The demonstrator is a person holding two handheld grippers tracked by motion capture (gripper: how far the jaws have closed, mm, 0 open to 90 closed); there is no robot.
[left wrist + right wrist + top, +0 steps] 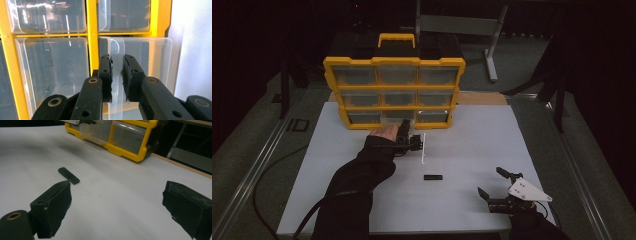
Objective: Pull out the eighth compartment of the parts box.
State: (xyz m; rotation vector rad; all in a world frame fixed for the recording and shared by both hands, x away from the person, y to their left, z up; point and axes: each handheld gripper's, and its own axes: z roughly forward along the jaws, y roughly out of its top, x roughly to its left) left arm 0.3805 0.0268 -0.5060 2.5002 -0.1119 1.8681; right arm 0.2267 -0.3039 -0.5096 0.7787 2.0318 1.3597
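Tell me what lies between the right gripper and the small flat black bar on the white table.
Nothing: bare white table between right gripper and bar, in its gripper view.

Dim, dark surroundings; white table [472, 145] brightest; glare streaks on clear drawers [47, 17]; near jaws slightly blurred

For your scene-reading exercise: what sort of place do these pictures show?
Probably a lab or workshop bench set up for recording: a white mat on a metal-railed table, a yellow drawer organizer, and dark curtains around.
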